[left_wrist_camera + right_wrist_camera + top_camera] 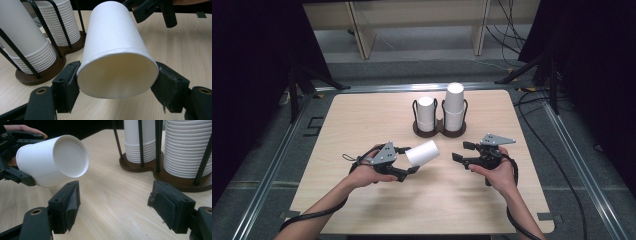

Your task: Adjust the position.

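Cup [115, 50] rim partly behind left gripper [117, 86] jaws, interior unseen

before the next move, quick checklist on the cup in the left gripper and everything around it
1. Left gripper shut on the paper cup near its rim, pads on both sides: ok.
2. Cup clear of the table, tilted, closed bottom toward the right gripper: ok.
3. Right gripper fingers open, nothing between them: ok.
4. Gap between cup and right gripper: ok.
5. Cup holder upright, both stacks seated: ok.
6. Only one cup held, not two nested: cannot tell.
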Motion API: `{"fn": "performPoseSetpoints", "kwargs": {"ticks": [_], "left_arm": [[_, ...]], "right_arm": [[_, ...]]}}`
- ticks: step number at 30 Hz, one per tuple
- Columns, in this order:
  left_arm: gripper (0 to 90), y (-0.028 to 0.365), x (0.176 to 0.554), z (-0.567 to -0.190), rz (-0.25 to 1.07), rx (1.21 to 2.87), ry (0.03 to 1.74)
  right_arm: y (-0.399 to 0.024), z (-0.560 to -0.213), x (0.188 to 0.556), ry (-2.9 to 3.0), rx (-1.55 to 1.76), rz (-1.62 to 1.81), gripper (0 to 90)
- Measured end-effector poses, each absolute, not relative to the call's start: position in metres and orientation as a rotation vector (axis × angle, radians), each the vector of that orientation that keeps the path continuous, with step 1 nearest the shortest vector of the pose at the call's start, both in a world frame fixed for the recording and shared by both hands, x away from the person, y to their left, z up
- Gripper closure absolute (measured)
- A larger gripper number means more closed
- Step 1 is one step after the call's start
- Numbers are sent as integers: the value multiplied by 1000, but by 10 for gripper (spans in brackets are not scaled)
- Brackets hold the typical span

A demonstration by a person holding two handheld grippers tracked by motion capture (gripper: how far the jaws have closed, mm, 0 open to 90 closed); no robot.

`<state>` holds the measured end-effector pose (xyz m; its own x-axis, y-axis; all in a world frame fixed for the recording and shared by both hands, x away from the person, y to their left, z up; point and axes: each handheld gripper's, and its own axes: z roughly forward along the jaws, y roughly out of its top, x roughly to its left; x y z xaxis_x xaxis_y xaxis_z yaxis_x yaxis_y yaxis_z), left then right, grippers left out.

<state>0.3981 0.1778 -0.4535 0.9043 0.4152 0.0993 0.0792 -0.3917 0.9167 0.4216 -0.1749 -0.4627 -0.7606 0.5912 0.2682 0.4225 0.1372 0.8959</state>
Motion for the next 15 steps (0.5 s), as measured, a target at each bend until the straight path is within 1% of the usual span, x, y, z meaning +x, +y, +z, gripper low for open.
{"fn": "performPoseSetpoints", "kwargs": {"ticks": [5,7,10,13,15], "left_arm": [[276,181,399,-452,373,1978,342],[276,182,399,-451,369,1989,339],[276,183,400,-449,371,2001,336],[277,182,401,-449,368,2002,326],[277,183,400,-447,362,2023,315]], "right_arm": [[-173,-463,422,2294,981,1678,244],[-174,-464,422,2286,921,1678,247],[-171,-463,417,2315,965,1701,247],[-173,-463,419,2329,891,1653,247],[-173,-462,417,2350,899,1664,249]]}}
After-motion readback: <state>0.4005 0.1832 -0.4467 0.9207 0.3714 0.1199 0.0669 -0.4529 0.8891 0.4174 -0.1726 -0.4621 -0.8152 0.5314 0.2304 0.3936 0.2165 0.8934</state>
